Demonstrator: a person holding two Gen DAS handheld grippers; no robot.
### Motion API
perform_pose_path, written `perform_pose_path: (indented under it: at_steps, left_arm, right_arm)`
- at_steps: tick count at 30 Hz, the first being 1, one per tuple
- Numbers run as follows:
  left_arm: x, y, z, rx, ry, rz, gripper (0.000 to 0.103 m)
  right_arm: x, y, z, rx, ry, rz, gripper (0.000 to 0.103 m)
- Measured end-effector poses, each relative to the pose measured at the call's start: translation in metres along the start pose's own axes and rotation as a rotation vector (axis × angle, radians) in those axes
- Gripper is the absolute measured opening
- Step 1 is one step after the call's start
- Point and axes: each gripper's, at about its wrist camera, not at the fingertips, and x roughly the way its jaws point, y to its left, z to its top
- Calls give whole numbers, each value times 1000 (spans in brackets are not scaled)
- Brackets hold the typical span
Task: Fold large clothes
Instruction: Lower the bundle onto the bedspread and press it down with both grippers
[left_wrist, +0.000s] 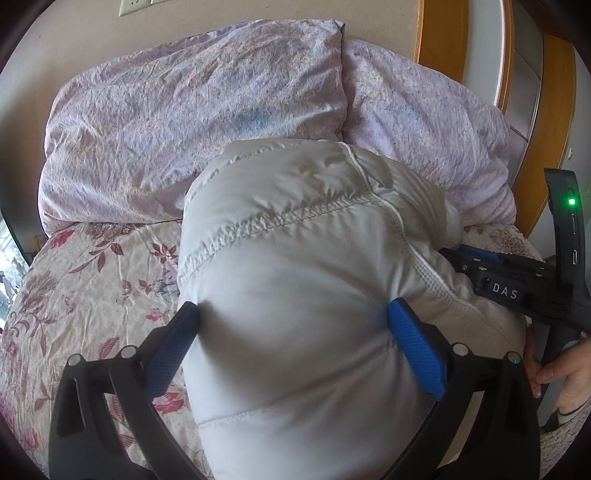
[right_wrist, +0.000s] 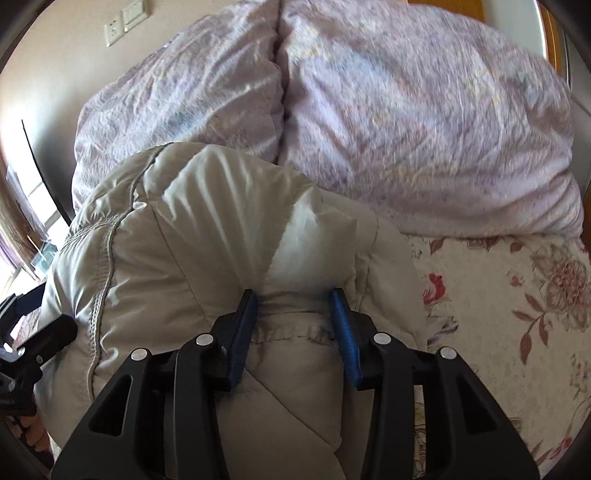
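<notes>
A puffy off-white quilted jacket (left_wrist: 295, 240) lies bundled on a floral bed sheet (left_wrist: 92, 277). My left gripper (left_wrist: 293, 312) straddles its thick bulk with the jaws spread wide; the blue pads (left_wrist: 413, 343) rest against the fabric on both sides without pinching it. In the right wrist view my right gripper (right_wrist: 293, 295) is shut on a gathered fold of the jacket (right_wrist: 184, 221), with creases fanning out from the pinch. That right gripper (left_wrist: 506, 284) also shows at the jacket's right side in the left wrist view, held by a person's hand (left_wrist: 565, 373).
A heap of crumpled lilac bedding (left_wrist: 184, 129) (right_wrist: 406, 129) lies right behind the jacket against the wall. Wooden trim (left_wrist: 439, 37) stands at the back right. Bare floral sheet (right_wrist: 517, 295) stretches to the jacket's right. A wall socket (right_wrist: 114, 31) sits high up.
</notes>
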Motion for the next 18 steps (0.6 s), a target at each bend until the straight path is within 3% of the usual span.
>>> perform_pose_path:
  at_steps: [9, 11, 15, 18]
  left_arm:
    - [24, -6, -3, 23, 28, 32, 101]
    - [27, -3, -4, 18, 38, 35, 101]
    - [29, -1, -4, 13, 49, 34, 101]
    - [29, -3, -4, 17, 48, 39, 101]
  right_arm:
    - [10, -3, -4, 1, 11, -27, 43]
    - [-1, -2, 1, 15, -12, -30, 42]
    - [-28, -2, 22, 86, -126, 49, 41]
    - [-26, 9, 39, 60, -140, 29, 41]
